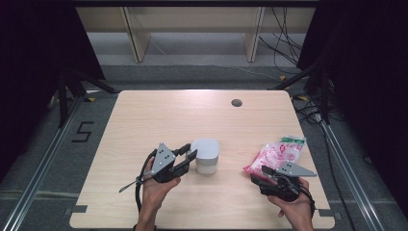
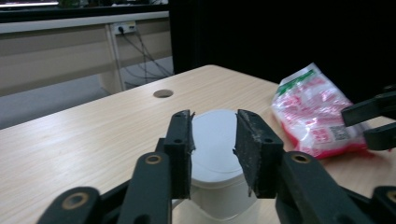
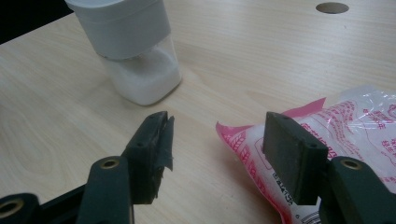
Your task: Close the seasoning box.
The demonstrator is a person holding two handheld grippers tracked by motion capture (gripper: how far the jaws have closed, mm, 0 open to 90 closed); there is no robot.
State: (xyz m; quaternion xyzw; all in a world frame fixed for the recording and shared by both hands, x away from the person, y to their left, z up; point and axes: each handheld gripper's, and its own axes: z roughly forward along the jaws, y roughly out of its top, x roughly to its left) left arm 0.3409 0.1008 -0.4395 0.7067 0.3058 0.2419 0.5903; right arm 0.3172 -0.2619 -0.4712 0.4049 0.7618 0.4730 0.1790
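We are easing the half-open, empty left gripper [image 1: 191, 155] squarely around the white lidded plastic jar [image 1: 206, 156] mid-counter, while the open right gripper [image 1: 265, 171] is straddling the pink-printed plastic bag's [image 1: 275, 153] corner near the right edge.

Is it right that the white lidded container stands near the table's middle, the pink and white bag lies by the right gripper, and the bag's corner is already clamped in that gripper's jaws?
Not quite. The right gripper stands open; its jaws are apart at the corner of the bag without clamping it, as the right gripper view shows. The white container and the bag's place are as you say.
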